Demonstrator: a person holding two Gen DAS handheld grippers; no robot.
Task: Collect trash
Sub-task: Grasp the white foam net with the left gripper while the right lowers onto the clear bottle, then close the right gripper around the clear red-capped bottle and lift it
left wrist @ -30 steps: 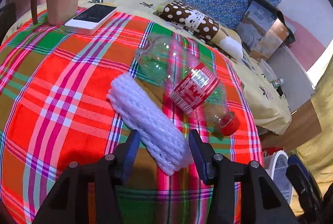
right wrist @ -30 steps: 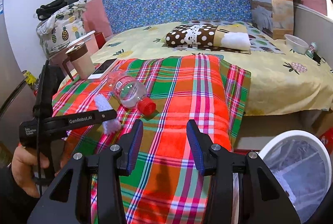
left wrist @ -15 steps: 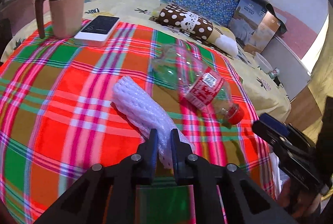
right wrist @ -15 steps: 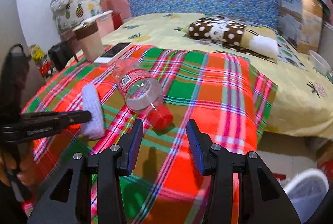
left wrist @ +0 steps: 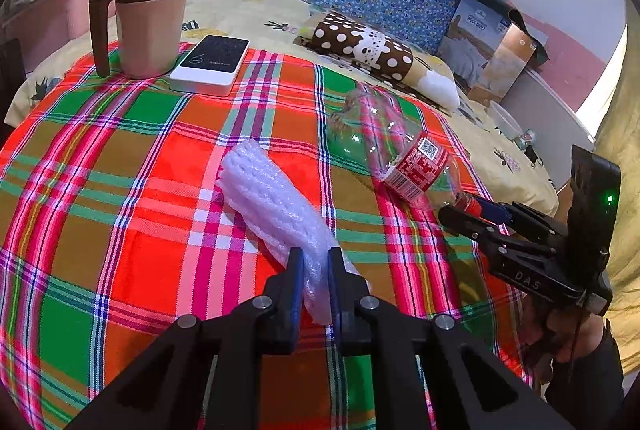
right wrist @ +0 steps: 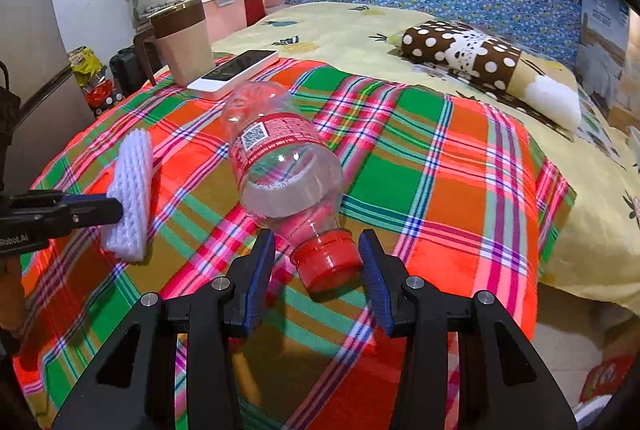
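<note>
A white foam net sleeve point(left wrist: 272, 198) lies on the plaid blanket point(left wrist: 120, 170), and my left gripper point(left wrist: 314, 258) is shut on its near end. In the right wrist view the sleeve point(right wrist: 134, 182) sits at the left with the left gripper point(right wrist: 108, 208) pinching it. A clear plastic bottle point(right wrist: 280, 166) with a red label lies on its side, its red cap point(right wrist: 326, 262) pointing at me. My right gripper point(right wrist: 316, 238) stands open with the cap between its fingers, and gaps show on both sides. The left wrist view shows the right gripper point(left wrist: 472, 210) at the bottle point(left wrist: 400, 154) neck.
A lidded beige mug point(left wrist: 148, 26) and a white power bank point(left wrist: 212, 64) stand at the blanket's far left. A brown polka-dot pillow point(left wrist: 368, 46) lies behind on the yellow sheet. The bed edge drops off at the right, past the blanket point(right wrist: 552, 198).
My left gripper has shut on the foam sleeve's near end. My right gripper has moved in low toward the bottle, and its open fingers now flank the red cap.
</note>
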